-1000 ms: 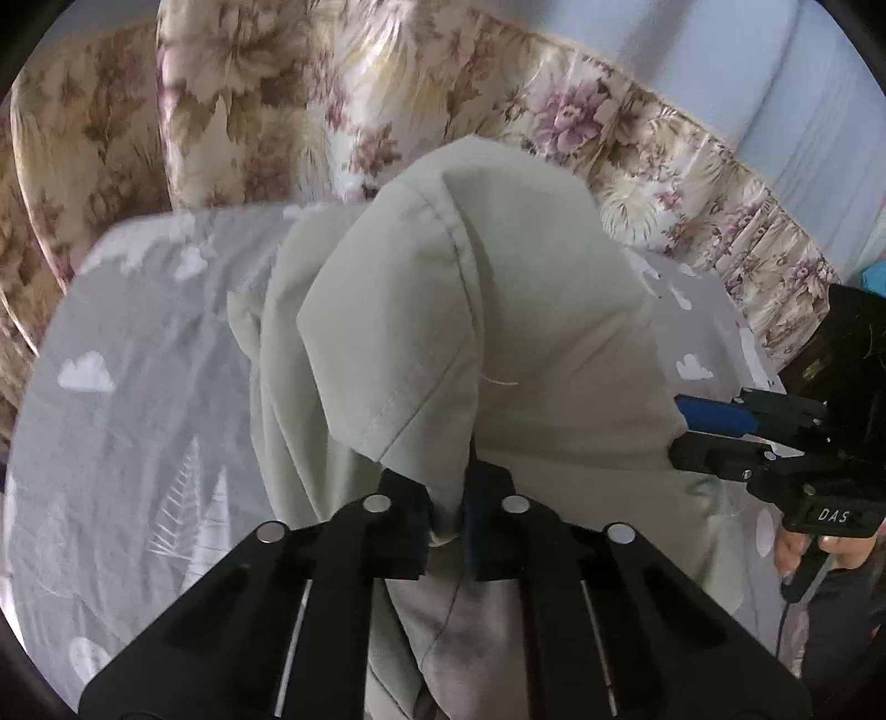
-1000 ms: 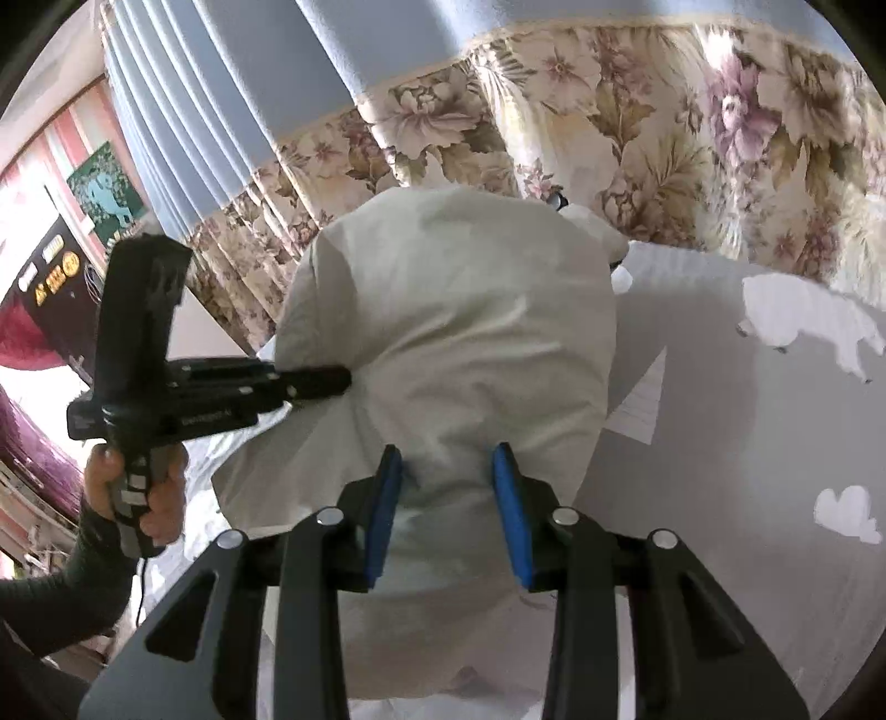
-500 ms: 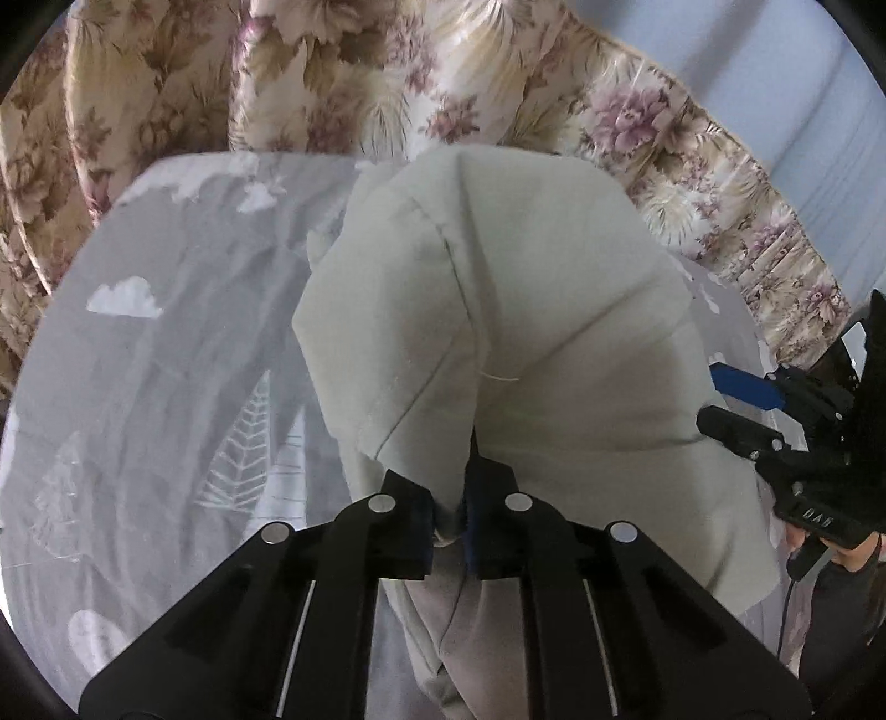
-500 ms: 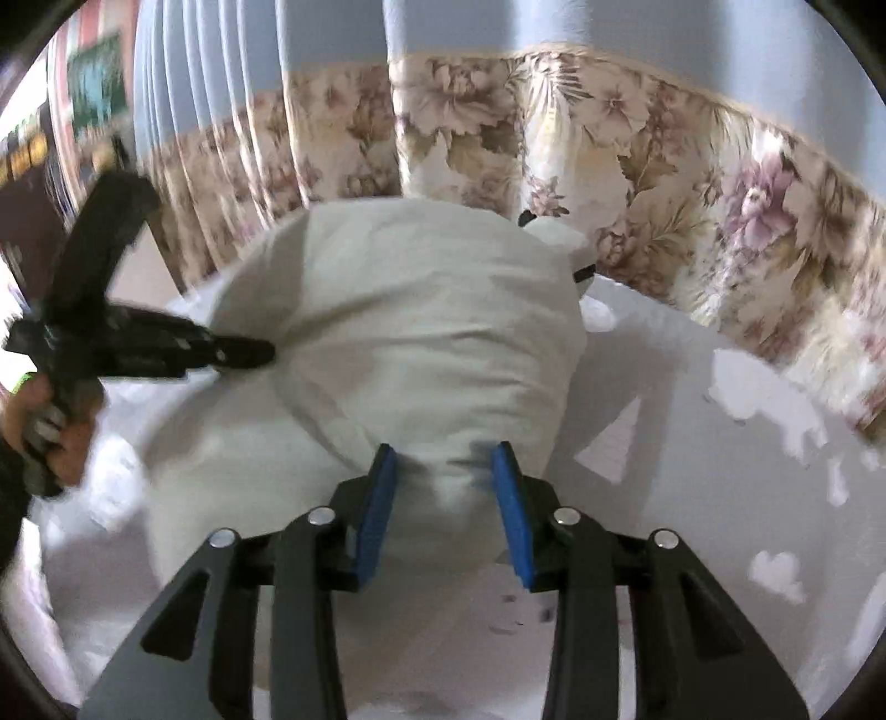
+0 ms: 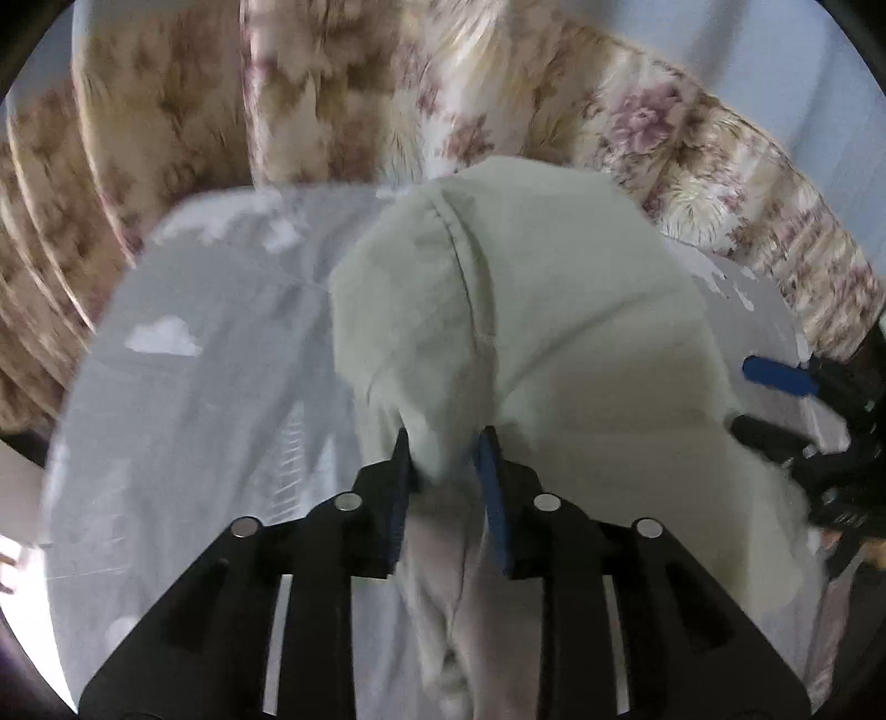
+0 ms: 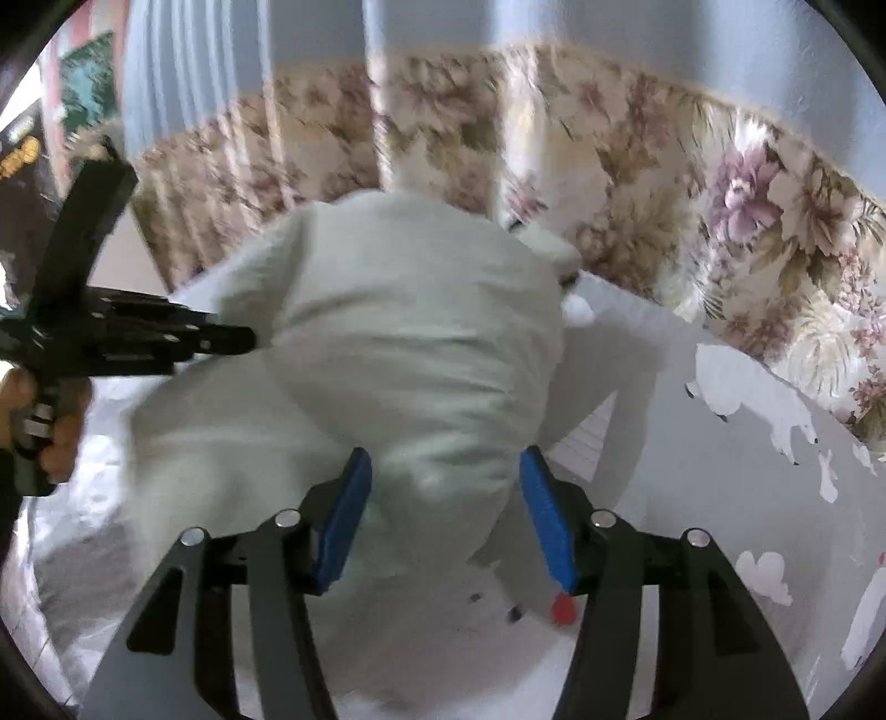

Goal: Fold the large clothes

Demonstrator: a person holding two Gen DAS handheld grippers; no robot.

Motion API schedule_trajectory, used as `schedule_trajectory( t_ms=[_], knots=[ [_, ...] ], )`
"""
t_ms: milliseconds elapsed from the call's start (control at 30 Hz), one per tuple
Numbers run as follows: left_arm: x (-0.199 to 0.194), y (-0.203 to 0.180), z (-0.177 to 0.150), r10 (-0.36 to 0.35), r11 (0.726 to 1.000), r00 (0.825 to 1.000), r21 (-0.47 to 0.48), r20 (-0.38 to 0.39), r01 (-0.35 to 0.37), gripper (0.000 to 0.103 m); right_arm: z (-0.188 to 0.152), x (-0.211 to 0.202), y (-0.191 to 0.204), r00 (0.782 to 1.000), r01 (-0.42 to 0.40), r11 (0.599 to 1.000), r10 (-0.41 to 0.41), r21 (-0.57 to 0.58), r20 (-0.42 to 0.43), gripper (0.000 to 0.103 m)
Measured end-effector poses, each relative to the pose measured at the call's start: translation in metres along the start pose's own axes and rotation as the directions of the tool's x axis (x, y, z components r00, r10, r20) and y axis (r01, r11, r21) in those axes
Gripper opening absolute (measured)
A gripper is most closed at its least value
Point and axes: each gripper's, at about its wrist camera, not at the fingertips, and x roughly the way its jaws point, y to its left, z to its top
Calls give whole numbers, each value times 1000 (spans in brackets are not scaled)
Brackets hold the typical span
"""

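Big pale green garment (image 5: pixel 554 343) heaped up on a bed with a grey sheet (image 5: pixel 210 421) printed with white clouds. Garment near the middle of the bed, far end by the flowery curtain (image 5: pixel 637 127), near end hanging down toward both cameras.

Left gripper (image 5: pixel 443 443) low in the left wrist view, jaws opening. A bunched fold of the garment between the two blue pads (image 5: pixel 487 471), seam running up from there. Cloth fills the gap and looks to touch both sides. Picture blurry here.

Right gripper (image 6: pixel 440 468) low in the right wrist view, jaws opening and already wide apart. Garment bulging up between the blue pads (image 6: pixel 545 515), a little gap on each side, so not pinched. Small red spot (image 6: pixel 563 612) and a few dark specks on the cloth just under the right pad; cannot tell what these are.

In the left wrist view, right gripper also seen at the far right edge, one blue pad and one dark finger beside the garment's right side. In the right wrist view, left gripper seen at the left, held by a hand (image 6: pixel 61 432), tip against the garment's left side.

Blue curtain (image 6: pixel 609 44) above the flowery one.
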Motion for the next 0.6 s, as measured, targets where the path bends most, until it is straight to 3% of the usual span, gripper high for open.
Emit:
schedule_trajectory(
  t_ms=[133, 167, 200, 267, 367, 500, 600],
  knots=[
    [-28, -17, -27, 4, 997, 1000, 82, -7, -3, 40, -9, -22, 24, 999, -46, 998, 46, -33, -3, 54],
    [-28, -19, -30, 5, 996, 1000, 90, -10, -4, 40, -13, -21, 29, 999, -48, 998, 47, -38, -28, 51],
    [-26, -21, -34, 12, 995, 1000, 101, -18, -10, 40, -16, -18, 30, 997, -54, 998, 52, -35, -50, 41],
    [-13, -23, -40, 55, 991, 998, 124, -43, -49, 42, -26, -8, 30, 995, -57, 998, 54, -30, -82, 37],
    [1, -18, -44, 42, 993, 997, 110, -64, -35, 45, -34, 0, 27, 995, -36, 998, 32, -42, -99, 35],
    [10, -6, -45, 51, 996, 996, 77, -67, -46, 63, -39, 20, 18, 989, -42, 998, 35, -42, -144, 35],
    [-1, -3, -45, 40, 998, 998, 54, -47, -38, 63, -34, 8, 13, 988, -72, 997, 69, -15, -140, 35]
  ],
)
